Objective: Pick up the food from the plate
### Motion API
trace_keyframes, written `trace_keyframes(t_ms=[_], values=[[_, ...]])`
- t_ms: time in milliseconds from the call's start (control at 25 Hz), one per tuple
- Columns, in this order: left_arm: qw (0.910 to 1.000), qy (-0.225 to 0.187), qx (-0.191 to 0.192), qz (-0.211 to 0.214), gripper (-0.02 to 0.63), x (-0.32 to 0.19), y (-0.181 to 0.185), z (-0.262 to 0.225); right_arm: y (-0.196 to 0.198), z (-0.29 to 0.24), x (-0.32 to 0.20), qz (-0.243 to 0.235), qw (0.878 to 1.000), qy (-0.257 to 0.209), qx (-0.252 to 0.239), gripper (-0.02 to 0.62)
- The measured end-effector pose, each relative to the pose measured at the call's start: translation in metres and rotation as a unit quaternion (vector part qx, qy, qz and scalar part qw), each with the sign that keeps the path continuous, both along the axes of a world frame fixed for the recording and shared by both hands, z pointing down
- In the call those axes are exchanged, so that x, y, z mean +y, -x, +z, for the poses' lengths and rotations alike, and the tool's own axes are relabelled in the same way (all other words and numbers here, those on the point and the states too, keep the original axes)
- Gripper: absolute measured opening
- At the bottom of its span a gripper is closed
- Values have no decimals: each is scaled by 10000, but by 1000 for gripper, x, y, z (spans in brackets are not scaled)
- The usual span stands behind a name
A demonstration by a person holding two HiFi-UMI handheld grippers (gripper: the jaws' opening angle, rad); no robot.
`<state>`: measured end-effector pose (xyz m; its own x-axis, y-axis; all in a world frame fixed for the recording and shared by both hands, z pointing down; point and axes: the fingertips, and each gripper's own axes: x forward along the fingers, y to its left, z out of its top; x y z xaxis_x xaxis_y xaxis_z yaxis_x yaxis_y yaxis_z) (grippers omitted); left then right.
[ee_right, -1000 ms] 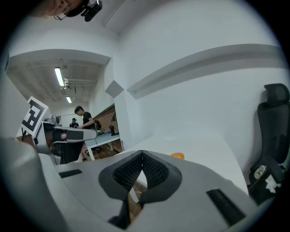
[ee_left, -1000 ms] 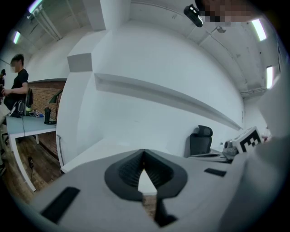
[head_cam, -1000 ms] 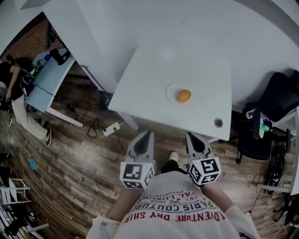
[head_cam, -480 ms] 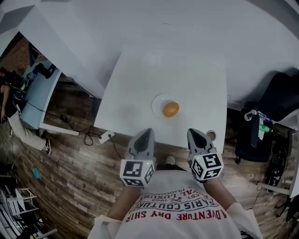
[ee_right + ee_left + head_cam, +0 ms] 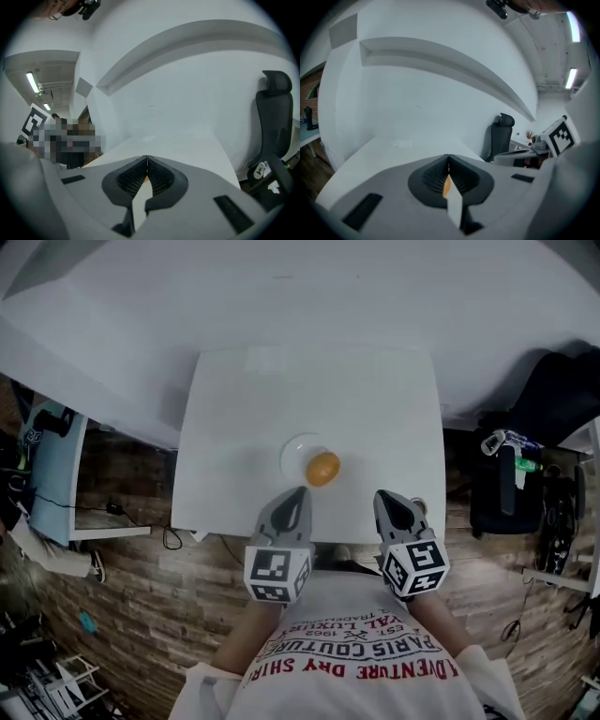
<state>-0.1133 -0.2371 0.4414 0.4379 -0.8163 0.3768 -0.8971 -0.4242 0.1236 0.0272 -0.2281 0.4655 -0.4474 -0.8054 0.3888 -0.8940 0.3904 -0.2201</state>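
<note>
White table [image 5: 234, 418] against white wall, wood floor [image 5: 122, 596], black chair [image 5: 274, 117] at right. Orange food [image 5: 322, 468] on plate [image 5: 292, 452] near front edge. Left gripper [image 5: 299, 492], right gripper [image 5: 380, 495]: jaws together, empty, at table's edge.

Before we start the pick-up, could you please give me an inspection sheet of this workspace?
Surface: white table.
Job's things: round orange food on a white plate, near the table's front edge.
Clutter: nothing seen.
Grippers: left gripper and right gripper, fingers shut and empty, at the front edge, not touching the food.
Cables: cable on the floor, left of the table.
Surroundings: wooden floor; black chair at right.
</note>
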Motion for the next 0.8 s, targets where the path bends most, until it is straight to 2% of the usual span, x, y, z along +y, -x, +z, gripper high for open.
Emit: trace_keyframes(t_ms=[240,440,640,680,760,800], values=[[9965,318,-98,770,8,-44,-14,20,1,0,-37,374,9993,67,51,14],[9913,655,-180,1128,8,-67,-19,45,-2,16,-54,598,9976,342,66,14],[9865,879,-409,1321,16,-70,-21,68,3,37,-58,599,9961,649,77,14],[9850,945,-425,1380,51,-69,-23,73,4,40,-57,578,9959,696,88,14],[9806,1115,-449,1550,187,-67,-29,84,6,47,-57,544,9954,782,112,12],[9776,1211,-471,1653,206,-65,-33,91,6,50,-57,535,9951,823,124,12]])
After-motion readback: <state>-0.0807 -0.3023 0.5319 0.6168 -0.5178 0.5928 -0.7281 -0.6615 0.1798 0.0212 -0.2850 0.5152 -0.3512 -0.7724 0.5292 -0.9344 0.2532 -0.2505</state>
